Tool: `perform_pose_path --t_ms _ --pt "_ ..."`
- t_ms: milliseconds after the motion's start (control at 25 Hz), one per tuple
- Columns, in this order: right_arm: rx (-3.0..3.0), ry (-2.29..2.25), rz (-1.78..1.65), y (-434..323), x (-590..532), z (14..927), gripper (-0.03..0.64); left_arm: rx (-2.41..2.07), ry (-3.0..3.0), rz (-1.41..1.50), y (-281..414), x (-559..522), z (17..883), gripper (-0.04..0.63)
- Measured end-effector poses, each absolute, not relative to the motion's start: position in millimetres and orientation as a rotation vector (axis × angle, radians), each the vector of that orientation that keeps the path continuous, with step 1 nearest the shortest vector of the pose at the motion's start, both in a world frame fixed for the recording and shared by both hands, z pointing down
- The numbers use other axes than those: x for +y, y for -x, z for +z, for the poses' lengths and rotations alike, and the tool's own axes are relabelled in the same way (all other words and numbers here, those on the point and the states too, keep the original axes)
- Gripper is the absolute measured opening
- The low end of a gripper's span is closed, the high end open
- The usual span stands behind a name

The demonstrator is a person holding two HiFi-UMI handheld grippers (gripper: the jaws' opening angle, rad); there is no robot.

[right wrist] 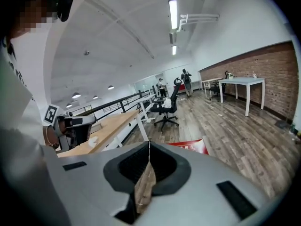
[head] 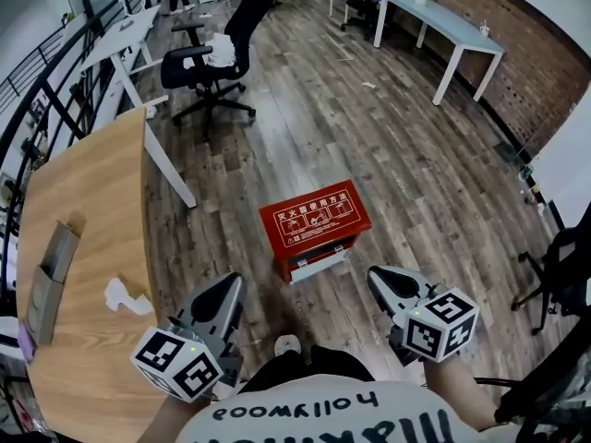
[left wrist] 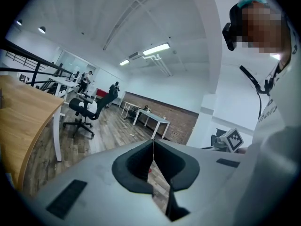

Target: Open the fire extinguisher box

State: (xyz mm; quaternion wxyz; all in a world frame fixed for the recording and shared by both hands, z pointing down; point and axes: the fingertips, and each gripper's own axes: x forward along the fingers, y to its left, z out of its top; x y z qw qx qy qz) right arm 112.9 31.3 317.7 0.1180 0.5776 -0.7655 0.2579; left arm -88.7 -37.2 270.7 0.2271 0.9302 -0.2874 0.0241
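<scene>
Wooden floor (head: 369,137), fire extinguisher box (head: 314,221) long axis left-right, label up; left hand-held gripper (head: 235,282), right hand-held gripper (head: 377,275), jaws together

The fire extinguisher box (head: 314,227) is showing smooth, slightly glossy red paint. The floor (head: 369,137) is looking like matt, grainy wood planks, the desk (head: 83,210) like smooth pale wood. The left tool (left wrist: 153,145) and right tool (right wrist: 149,146) are wearing matt grey plastic shells.

Two grippers, left gripper (head: 232,284) and right gripper (head: 378,275); one fire extinguisher box (head: 314,218); one wooden table (head: 83,275).
</scene>
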Motion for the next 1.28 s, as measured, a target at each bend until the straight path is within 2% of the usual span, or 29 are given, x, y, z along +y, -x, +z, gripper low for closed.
perform_pose_path --t_ms 360,600,960,1080,1280 --pt "-2.189 -1.752 0.762 -119 -25 322 0.010 -0.574 -2.725 0.005 71 -83 271 0.006" --pt "-2.192 -1.707 0.845 -136 -39 350 0.011 -0.682 -2.694 0.048 62 -116 298 0.007" --pt "-2.410 -1.566 1.095 -159 -58 437 0.011 -0.829 -2.672 -0.006 42 -137 340 0.006" --pt "-2.506 -1.456 1.273 -155 -62 477 0.011 -0.851 -2.683 0.016 29 -140 361 0.006" --pt "-2.508 -1.396 1.337 -157 -72 560 0.011 -0.847 -2.744 0.012 10 -142 402 0.006"
